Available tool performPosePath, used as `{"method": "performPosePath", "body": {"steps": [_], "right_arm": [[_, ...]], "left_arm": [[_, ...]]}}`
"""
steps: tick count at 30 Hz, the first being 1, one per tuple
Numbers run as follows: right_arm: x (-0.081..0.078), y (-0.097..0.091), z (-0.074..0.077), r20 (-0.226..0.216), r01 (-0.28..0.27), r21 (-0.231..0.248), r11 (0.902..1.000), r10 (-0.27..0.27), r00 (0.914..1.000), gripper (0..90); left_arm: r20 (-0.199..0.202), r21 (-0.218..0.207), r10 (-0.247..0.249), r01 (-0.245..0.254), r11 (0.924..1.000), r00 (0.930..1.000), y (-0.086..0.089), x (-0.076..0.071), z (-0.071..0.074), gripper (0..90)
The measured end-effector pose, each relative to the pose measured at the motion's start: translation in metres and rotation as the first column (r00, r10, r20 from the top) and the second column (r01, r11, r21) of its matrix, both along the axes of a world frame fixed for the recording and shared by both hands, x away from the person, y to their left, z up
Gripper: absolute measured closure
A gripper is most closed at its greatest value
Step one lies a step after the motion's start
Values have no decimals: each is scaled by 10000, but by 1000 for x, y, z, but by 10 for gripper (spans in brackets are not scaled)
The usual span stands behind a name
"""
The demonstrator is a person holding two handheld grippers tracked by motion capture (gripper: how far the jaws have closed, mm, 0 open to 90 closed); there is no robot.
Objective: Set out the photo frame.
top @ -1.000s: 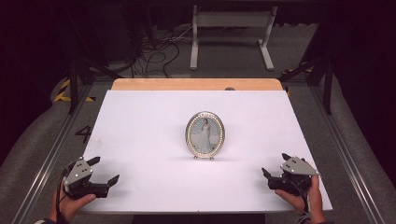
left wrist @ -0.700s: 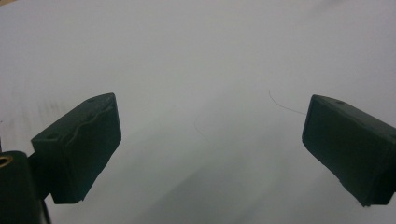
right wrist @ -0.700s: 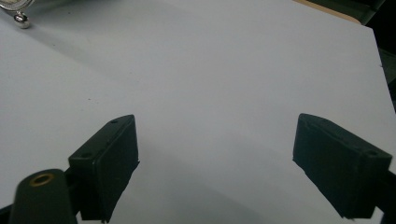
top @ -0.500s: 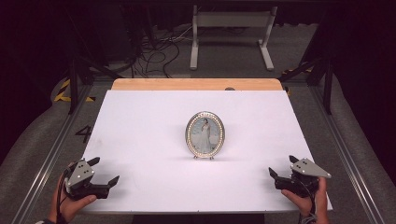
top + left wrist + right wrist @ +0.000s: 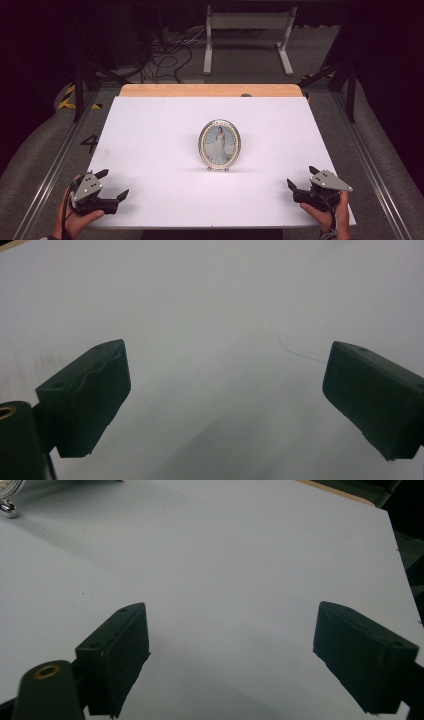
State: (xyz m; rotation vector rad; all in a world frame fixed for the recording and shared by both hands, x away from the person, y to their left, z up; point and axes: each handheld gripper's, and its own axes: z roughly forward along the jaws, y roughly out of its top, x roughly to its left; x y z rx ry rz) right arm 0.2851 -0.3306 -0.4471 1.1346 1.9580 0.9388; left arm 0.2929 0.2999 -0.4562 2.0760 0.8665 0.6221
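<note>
We see a white table top (image 5: 150,150) with a strip of bare wood edge (image 5: 210,90) along its far side. Left and right of the table, grey metal rails (image 5: 55,165) run along a grey carpeted floor (image 5: 325,55). Beyond the table's far edge stands a pale metal frame (image 5: 247,30) on two feet. Left of that frame, a tangle of dark cables (image 5: 170,55) lies on the floor. Yellow-black hazard tape (image 5: 67,97) sits off the table's far-left corner. Dark stands (image 5: 350,80) flank the table's far corners. Past the frame the room goes black; light falls mainly on the table.
</note>
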Motion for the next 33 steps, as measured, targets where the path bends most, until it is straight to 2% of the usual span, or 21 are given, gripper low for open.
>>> {"method": "performPosePath", "body": {"steps": [24, 33], "right_arm": [[0, 2, -1, -4, -50, -97, 9999, 50, 10000, 147], [1, 1, -2, -8, -21, -124, 9999, 20, 10000, 147]], "left_arm": [[-147, 160, -15, 17, 9999, 9999, -5, 3, -3, 56], [-169, 87, -21, 22, 10000, 9999, -5, 4, -4, 56]]}}
